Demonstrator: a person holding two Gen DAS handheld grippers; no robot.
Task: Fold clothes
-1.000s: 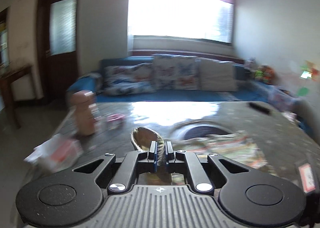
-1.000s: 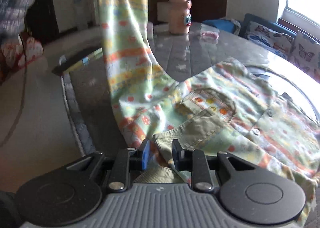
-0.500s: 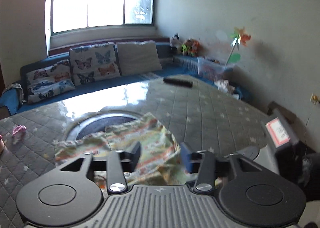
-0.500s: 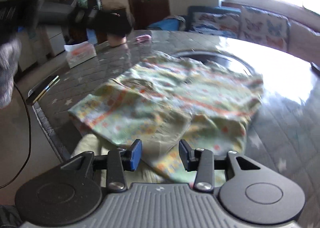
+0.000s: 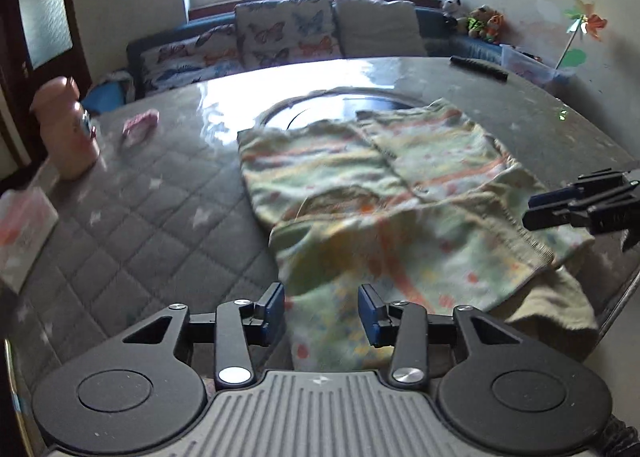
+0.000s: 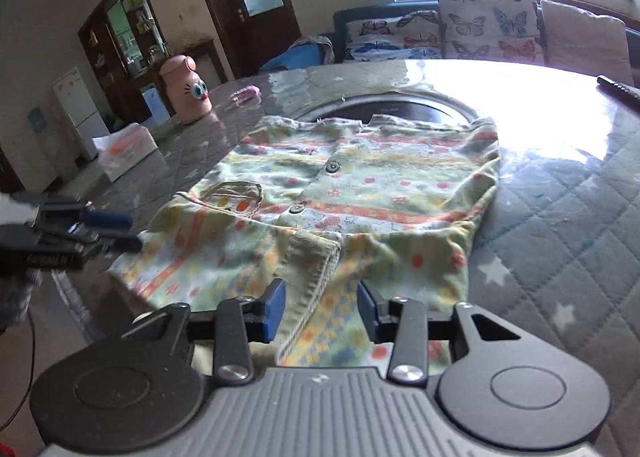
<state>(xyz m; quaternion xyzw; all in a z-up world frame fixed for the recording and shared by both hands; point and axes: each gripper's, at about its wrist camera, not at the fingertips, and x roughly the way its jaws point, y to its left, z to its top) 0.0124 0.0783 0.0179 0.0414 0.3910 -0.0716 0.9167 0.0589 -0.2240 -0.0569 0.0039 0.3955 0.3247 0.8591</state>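
Spreading across your quilted table [image 5: 152,213], the patterned shirt [image 5: 360,185] lies partly folded near the front edge, its hem hanging over. Your left gripper [image 5: 322,313] and right gripper [image 6: 320,311] each stand apart over that hem, jaws having just narrowed, pads clear of the cloth. A pink bottle [image 6: 188,95] stands far back.

Readable text: none in either view.
Left gripper [image 6: 120,231] side: faint pale lettering, too blurred to read.
Box [image 6: 128,149] on table's far left: red print, illegible.
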